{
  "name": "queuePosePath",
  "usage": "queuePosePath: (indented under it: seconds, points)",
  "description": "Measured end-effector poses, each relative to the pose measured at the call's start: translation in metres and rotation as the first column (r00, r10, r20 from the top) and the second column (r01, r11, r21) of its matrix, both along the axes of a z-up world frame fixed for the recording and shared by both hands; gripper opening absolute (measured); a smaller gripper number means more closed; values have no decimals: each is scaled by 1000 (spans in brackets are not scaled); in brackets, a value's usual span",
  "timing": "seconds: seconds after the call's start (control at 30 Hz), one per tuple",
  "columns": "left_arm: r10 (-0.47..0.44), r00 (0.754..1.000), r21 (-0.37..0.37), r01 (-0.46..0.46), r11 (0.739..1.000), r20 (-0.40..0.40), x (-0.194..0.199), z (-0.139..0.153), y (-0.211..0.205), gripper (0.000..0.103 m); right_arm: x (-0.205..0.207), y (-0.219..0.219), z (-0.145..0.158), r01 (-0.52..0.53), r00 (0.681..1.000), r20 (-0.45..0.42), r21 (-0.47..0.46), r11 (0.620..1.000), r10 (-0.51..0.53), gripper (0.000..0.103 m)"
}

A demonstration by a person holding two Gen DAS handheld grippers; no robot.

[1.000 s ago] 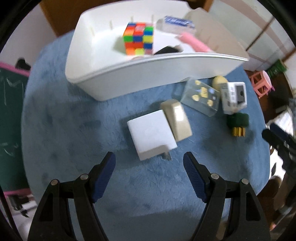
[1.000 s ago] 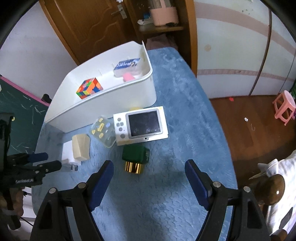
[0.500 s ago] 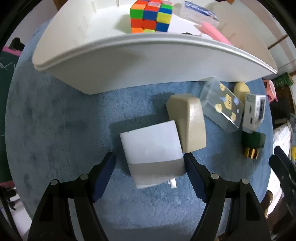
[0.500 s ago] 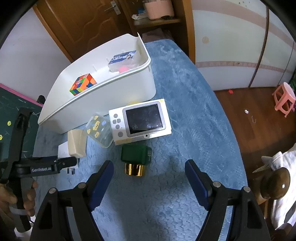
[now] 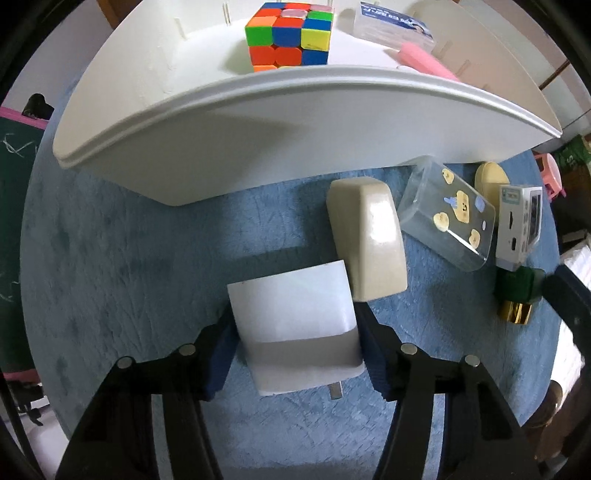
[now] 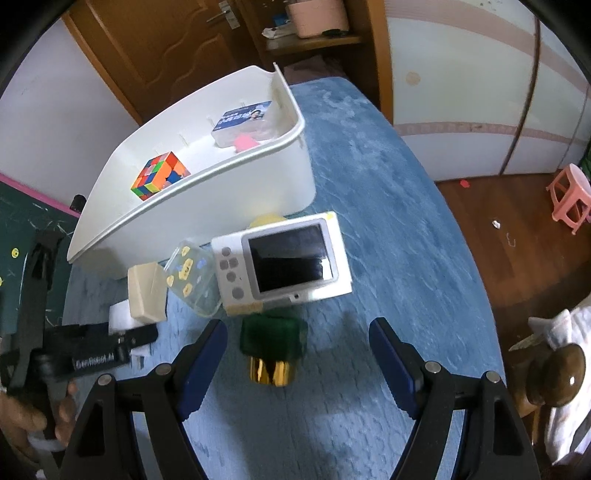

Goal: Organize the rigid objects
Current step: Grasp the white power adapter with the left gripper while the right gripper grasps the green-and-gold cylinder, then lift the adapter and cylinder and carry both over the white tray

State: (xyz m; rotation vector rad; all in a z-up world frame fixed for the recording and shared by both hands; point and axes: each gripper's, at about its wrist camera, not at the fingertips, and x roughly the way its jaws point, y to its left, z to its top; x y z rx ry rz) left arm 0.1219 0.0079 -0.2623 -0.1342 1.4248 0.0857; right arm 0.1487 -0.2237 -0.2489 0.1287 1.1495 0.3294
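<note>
A white plug-in charger (image 5: 295, 317) lies on the blue cloth in front of the white bin (image 5: 258, 147). My left gripper (image 5: 297, 354) points straight down over the charger. Its jaws are closing, and the blue pads lie against the charger's two sides. A beige block (image 5: 369, 236) touches the charger's far right corner. My right gripper (image 6: 297, 350) stands open above a green bottle with a gold cap (image 6: 273, 339), which lies just ahead of the fingers, nearer the left one. Behind the bottle rest a white camera (image 6: 284, 262) and a clear box (image 6: 194, 273).
Inside the white bin (image 6: 221, 199) are a colourful cube (image 5: 290, 37), a blue-labelled box (image 5: 391, 24) and a pink item (image 5: 424, 61). A small yellow round thing (image 5: 491, 177) sits by the bin wall. The table's edge curves off to the right, with a pink stool (image 6: 569, 203) on the floor.
My left gripper came down around the white charger and its jaws narrowed onto its sides. The right gripper drew closer to the green bottle, still open.
</note>
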Motion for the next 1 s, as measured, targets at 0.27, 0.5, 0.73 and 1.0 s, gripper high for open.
queuePosePath:
  seconds: [0.27,0.5,0.73,1.0]
  points:
    - [19,1000,3,-19,1000,-11,-16,0,18,63,3,-1,-5,12,999,-42,50,999,-10,80]
    - [22,1000,2,-22,1000,-14,-18,-4,27,63,-7,16,-25,-15,997,-77,11,1000,16,79]
    - [16,1000,11,-16,1000,-10,-9,-1,26,62,-7,45,-33,-39,999,-20,-153,987,36,52]
    - [-23,999,43,24,999,-27,-12,-1,3,62,-12,49,-29,-59,998,7,-178,982,61,41]
